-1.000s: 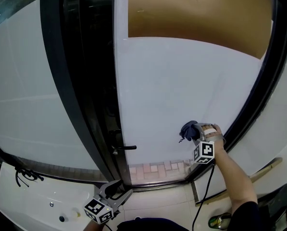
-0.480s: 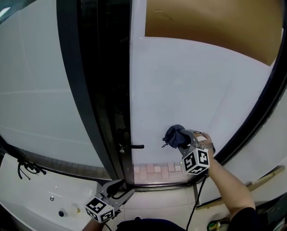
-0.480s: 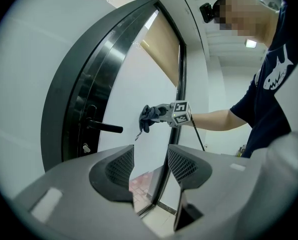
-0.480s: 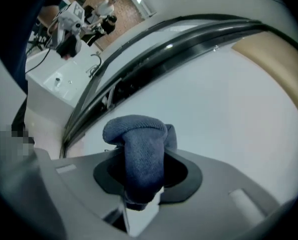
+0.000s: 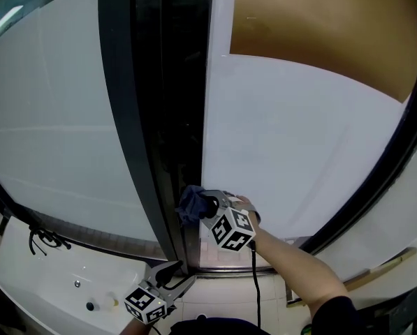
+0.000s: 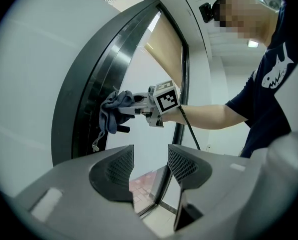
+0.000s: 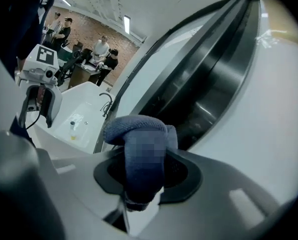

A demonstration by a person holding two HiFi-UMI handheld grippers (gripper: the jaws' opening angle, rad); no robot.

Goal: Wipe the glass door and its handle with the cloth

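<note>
Dark blue cloth (image 5: pixel 191 204) is bunched and clamped in the right tongs (image 5: pixel 205 206), with the two jaws closed on it from either side. The right gripper view shows the fold bulging out past the jaw tips.

The cloth sits low at the left edge of the glass door (image 5: pixel 292 138), against the black frame (image 5: pixel 156 117), at the height of the door handle (image 6: pixel 123 129). In the left gripper view the handle's dark lever projects just below the cloth. The cloth appears to touch it, though the contact itself is not clear.

The person's right hand (image 5: pixel 250 211) grips the tool behind its marker cube, with the forearm reaching up from lower right.

The left tongs (image 5: pixel 177 274) are held low, below the door's bottom edge and well apart from the cloth. Their jaws stand moderately apart with nothing between them.

A white basin (image 5: pixel 47 292) with a tap lies at lower left. A brown panel (image 5: pixel 320 33) shows behind the upper part of the glass.
</note>
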